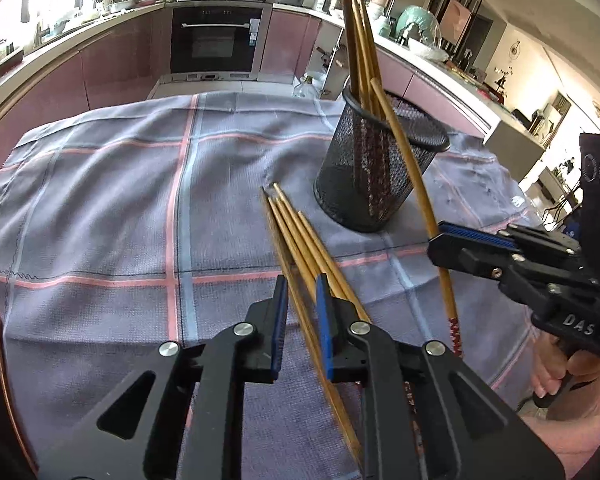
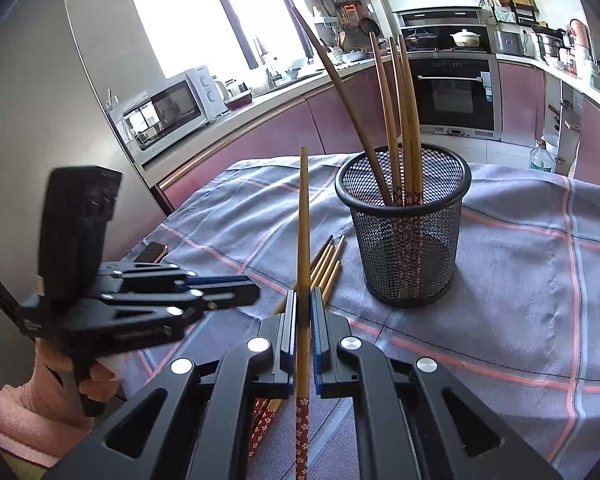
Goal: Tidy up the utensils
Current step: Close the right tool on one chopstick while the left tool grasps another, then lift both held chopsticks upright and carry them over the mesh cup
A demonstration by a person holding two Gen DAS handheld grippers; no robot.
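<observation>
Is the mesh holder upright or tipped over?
Upright: the mesh holder stands on its base on the tablecloth, with chopsticks inside.

Two close, down-tilted wrist views sharing mesh cup (image 1: 380, 168).

Daylight scene, bright overall. Main source: the window (image 2: 204, 12) far left in the right wrist view, blown out to plain white; in the left wrist view the same glare burns the far left corner. Cloth on the bench (image 1: 100, 200) evenly lit, colours clear. Soft shadow falls on the near right side of the mesh cup (image 2: 406, 236) (weak edges, diffuse light). Strong fisheye bending: counter lines curve, corners go black with vignette. Centre sharp. The left hand-held gripper (image 2: 236, 286) shows slight motion blur in the right wrist view. Small highlights on metal rivets.
</observation>
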